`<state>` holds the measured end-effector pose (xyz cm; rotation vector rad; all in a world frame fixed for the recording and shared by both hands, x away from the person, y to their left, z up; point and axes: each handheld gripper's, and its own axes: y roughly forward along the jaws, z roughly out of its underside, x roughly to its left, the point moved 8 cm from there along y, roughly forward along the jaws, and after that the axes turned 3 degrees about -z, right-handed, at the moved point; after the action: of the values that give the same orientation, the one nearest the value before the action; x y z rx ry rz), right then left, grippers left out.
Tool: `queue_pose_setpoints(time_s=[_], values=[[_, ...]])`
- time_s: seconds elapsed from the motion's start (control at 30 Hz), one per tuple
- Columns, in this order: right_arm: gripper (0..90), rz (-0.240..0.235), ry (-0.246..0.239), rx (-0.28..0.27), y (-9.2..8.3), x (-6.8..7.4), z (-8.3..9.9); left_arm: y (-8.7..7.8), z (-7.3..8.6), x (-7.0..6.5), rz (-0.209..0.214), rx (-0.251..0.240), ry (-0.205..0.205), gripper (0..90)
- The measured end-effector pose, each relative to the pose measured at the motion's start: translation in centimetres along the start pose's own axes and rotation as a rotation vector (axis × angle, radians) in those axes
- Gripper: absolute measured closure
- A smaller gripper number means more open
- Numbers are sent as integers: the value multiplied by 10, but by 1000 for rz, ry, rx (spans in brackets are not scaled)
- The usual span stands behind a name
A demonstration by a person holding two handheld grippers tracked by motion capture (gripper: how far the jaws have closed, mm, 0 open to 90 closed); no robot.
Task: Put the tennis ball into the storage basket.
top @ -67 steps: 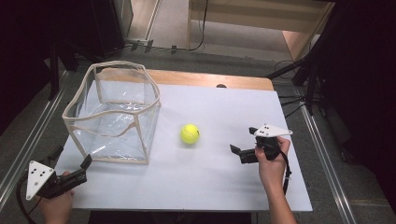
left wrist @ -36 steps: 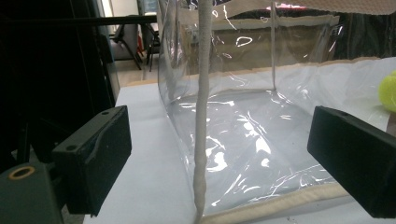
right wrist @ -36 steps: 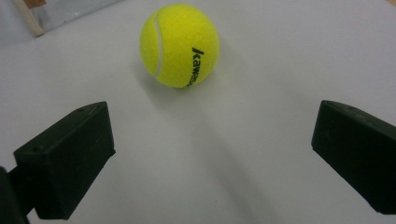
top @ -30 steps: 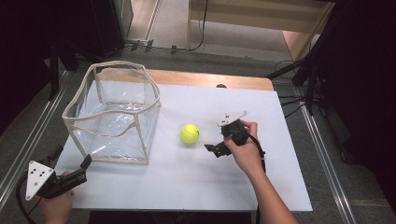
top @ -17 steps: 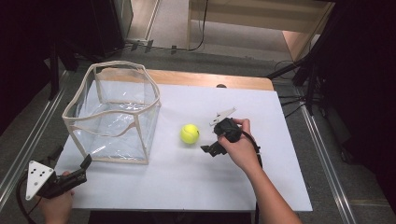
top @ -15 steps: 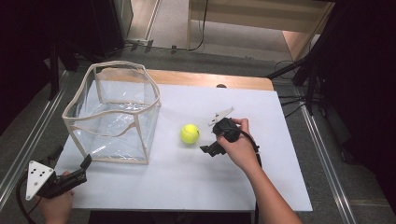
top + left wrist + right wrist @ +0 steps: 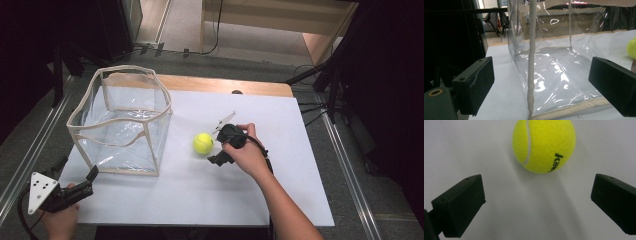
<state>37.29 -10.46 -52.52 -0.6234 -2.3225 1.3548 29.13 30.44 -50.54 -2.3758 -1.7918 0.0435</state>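
With its jaws spread wide, the right hand-held gripper [image 7: 536, 202] should be advanced until the tennis ball [image 7: 544, 145], lying mid-table, is centred between them, then closed gently.

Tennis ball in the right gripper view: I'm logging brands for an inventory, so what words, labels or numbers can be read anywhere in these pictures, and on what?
Black print on the tennis ball: partly turned away, seen askew; the visible letters look like "kaw", the rest cannot be read.
Clear bag: no print that I can see.
White table: none.
Right gripper and left gripper: no markings on the black jaws.
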Motion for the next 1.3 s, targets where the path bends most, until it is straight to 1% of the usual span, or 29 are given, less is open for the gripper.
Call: queue_pose_setpoints(time_s=[0.03,0.1,0.13,0.17,0.2,0.3,0.43,0.53,0.73,0.77,0.8,0.87,0.9,0.97,1.0,1.03,1.13,1.17,1.23,1.3], values=[[0,6,-13,4,1,-1,-1,0,0,0,1,-1,2,68],[0,3,-6,18,3,0,-4,0,0,0,1,-1,1,68],[0,3,-15,15,4,-1,-5,0,0,0,1,-1,2,68],[0,6,-10,25,4,-2,-6,0,0,0,1,-2,1,68],[0,4,-17,28,5,-3,-7,0,0,0,1,-1,1,68],[0,5,-7,39,8,-4,-10,0,0,0,1,-1,1,68],[0,0,-11,40,11,-4,-14,0,0,0,-1,2,4,68],[0,2,-23,52,14,-3,-18,0,0,0,2,0,2,68],[0,4,-23,63,20,-5,-25,0,0,0,2,0,2,68],[0,4,-13,68,21,-4,-25,0,0,0,3,0,2,68],[0,4,-26,64,22,-5,-27,0,0,0,2,1,3,68],[0,2,-25,69,24,-5,-28,0,0,0,2,2,5,68],[0,0,-17,77,25,-4,-29,0,0,0,2,2,4,68],[0,2,-20,75,26,-4,-30,0,0,0,2,2,4,68],[0,-5,-27,78,29,-4,-31,0,0,0,2,2,4,68],[0,-7,-20,87,29,-3,-31,0,0,0,2,2,4,68],[0,1,-18,93,33,-3,-32,0,0,0,2,2,4,68],[0,-3,-28,90,34,-3,-33,0,0,0,2,2,4,68],[0,2,-17,91,36,-4,-34,0,0,0,2,2,4,68],[0,0,-17,89,36,-4,-35,1,0,0,2,-1,3,68]])
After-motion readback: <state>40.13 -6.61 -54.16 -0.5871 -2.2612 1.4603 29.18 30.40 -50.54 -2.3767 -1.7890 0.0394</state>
